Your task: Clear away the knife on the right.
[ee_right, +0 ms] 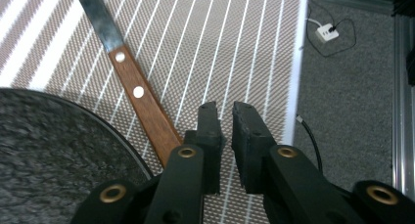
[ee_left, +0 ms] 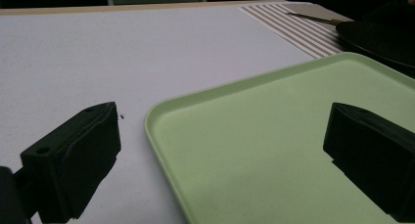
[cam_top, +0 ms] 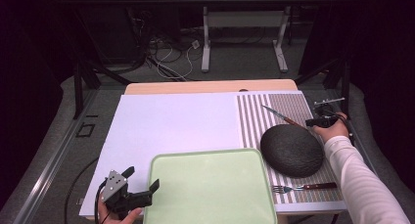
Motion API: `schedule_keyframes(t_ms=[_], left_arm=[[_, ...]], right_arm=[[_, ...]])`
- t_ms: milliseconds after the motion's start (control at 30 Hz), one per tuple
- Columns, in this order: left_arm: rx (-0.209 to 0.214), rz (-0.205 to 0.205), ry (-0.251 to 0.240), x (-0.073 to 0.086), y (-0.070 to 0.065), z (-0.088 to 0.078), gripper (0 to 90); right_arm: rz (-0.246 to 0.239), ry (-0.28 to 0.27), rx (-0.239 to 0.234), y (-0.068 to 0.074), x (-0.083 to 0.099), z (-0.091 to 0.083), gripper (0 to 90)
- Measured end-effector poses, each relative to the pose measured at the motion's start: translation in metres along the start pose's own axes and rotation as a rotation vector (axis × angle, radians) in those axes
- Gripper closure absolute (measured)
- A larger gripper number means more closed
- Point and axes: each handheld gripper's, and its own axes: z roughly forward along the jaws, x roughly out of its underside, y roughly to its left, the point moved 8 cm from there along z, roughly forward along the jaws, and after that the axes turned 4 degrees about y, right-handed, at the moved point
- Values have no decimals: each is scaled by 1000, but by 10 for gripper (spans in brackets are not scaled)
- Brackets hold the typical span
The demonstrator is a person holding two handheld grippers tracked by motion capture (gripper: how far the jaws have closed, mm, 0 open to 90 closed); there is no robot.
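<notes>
A wood-handled knife lies on the striped placemat, just beyond a dark round plate. My right gripper hovers at the end of the knife's handle, beside it. Its jaws stand a narrow gap apart with nothing between them. A fork rests on the mat's near edge. My left gripper is open wide at the near-left corner of the pale green tray, one jaw over the tray and the other over the white board.
The placemat ends close to the table's right edge, with grey floor and cables beyond. A metal frame rail runs behind the right hand. Another table's legs stand farther back.
</notes>
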Motion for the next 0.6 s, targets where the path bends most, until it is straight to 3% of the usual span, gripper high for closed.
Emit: schedule_keyframes(t_ms=[267,600], left_arm=[[-2,11,1,0,0,0,7],[3,6,3,0,0,0,8]], right_arm=[[-25,-18,-3,1,-12,-19,712],[-50,-14,-20,11,-26,-26,603]])
